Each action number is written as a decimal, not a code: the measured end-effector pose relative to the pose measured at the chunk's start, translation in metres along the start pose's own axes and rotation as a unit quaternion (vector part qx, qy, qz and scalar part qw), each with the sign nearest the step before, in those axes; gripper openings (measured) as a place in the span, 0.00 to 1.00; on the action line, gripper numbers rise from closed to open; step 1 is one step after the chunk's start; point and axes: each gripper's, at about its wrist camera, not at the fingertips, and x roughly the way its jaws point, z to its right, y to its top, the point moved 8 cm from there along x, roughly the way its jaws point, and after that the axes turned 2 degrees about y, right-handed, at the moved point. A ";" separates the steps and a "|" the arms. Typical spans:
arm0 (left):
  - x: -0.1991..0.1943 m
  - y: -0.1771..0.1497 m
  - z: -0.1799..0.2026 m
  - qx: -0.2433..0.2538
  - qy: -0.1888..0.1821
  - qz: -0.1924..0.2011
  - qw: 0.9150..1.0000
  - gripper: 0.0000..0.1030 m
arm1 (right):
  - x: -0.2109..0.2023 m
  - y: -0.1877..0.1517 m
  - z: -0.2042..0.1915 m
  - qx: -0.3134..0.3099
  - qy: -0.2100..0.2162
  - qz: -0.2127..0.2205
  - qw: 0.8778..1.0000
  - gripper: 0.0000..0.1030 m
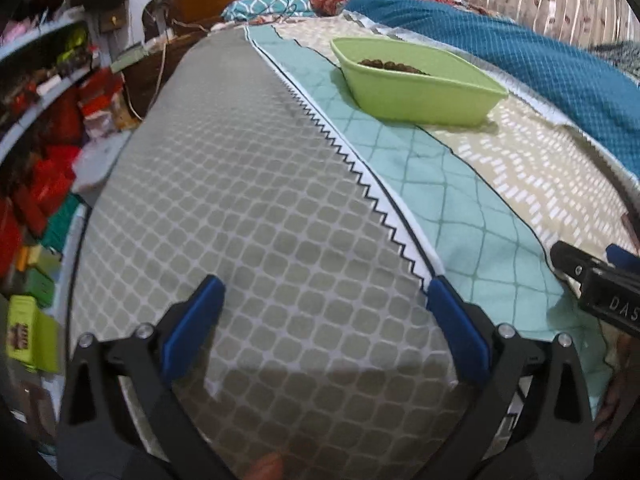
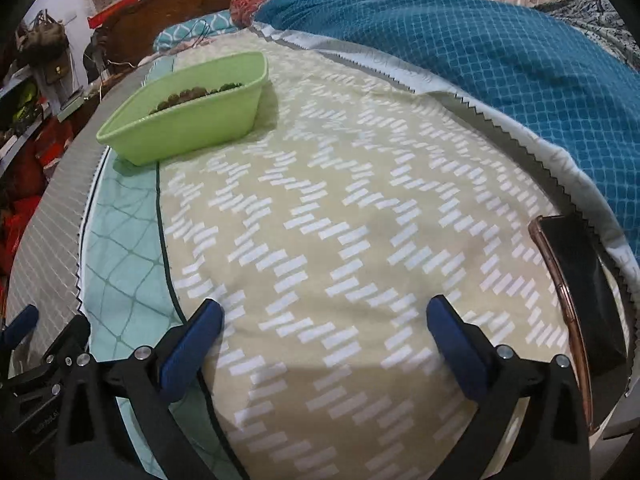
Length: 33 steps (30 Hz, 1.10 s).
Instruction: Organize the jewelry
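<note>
Green bowl (image 2: 182,114) of jewelry well beyond empty, parted fingers (image 2: 188,344).

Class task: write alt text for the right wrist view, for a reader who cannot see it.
The open, empty right gripper hovers over a patterned bedspread. A green tub of dark beaded jewelry sits far left; a phone lies at right.

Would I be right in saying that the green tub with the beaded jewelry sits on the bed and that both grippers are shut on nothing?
Not quite: the green tub does sit on the bed, but the left gripper and right gripper stand open, as each wrist view shows.
</note>
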 end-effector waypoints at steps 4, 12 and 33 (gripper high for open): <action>0.000 0.001 0.000 -0.003 -0.003 0.002 1.000 0.96 | -0.001 0.000 0.001 0.000 -0.001 -0.001 1.000 0.77; -0.003 -0.004 0.000 -0.005 -0.005 0.004 1.000 0.96 | 0.002 -0.005 -0.004 -0.002 -0.002 0.000 1.000 0.77; 0.008 0.025 0.027 -0.043 0.025 -0.048 0.998 0.96 | 0.003 0.050 0.039 0.030 0.005 0.035 0.999 0.76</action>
